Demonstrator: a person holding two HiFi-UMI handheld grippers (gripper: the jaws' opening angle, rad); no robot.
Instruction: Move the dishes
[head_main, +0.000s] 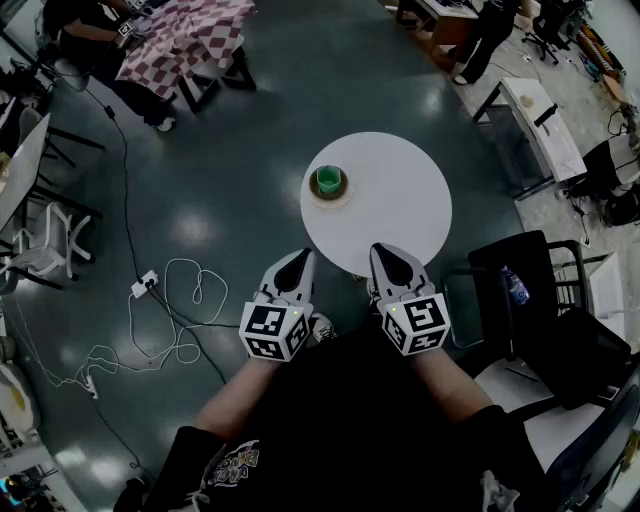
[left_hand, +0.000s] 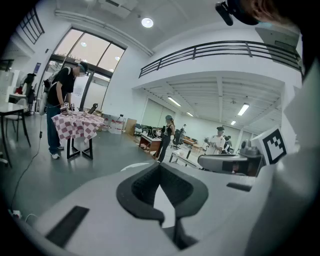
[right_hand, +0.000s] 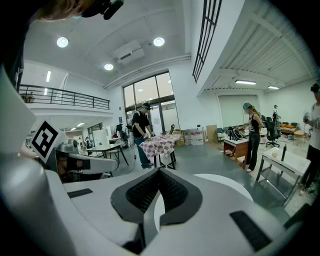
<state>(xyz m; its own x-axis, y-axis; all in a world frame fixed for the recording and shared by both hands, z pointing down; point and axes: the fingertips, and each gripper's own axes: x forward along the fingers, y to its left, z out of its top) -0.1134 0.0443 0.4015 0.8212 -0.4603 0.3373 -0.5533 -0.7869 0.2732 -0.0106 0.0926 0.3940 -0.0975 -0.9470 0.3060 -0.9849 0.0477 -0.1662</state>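
A green cup (head_main: 328, 180) stands on a brownish saucer (head_main: 330, 193) at the left side of a round white table (head_main: 395, 200). Both grippers hover at the table's near edge, level with each other and short of the dishes. My left gripper (head_main: 303, 254) points at the table's near-left rim, its jaws together with nothing between them. My right gripper (head_main: 383, 248) is over the near rim, likewise shut and empty. In the left gripper view the black pads (left_hand: 135, 192) meet at their tips, with the white table (left_hand: 162, 205) showing through the gap. The right gripper view shows the same closed pads (right_hand: 137, 195).
A black chair (head_main: 540, 300) stands close on the right of the table. Cables and a power strip (head_main: 145, 287) lie on the floor at left. A checkered table (head_main: 190, 40) with a person at it, a white bench (head_main: 540, 120) and a white chair (head_main: 45, 245) stand farther off.
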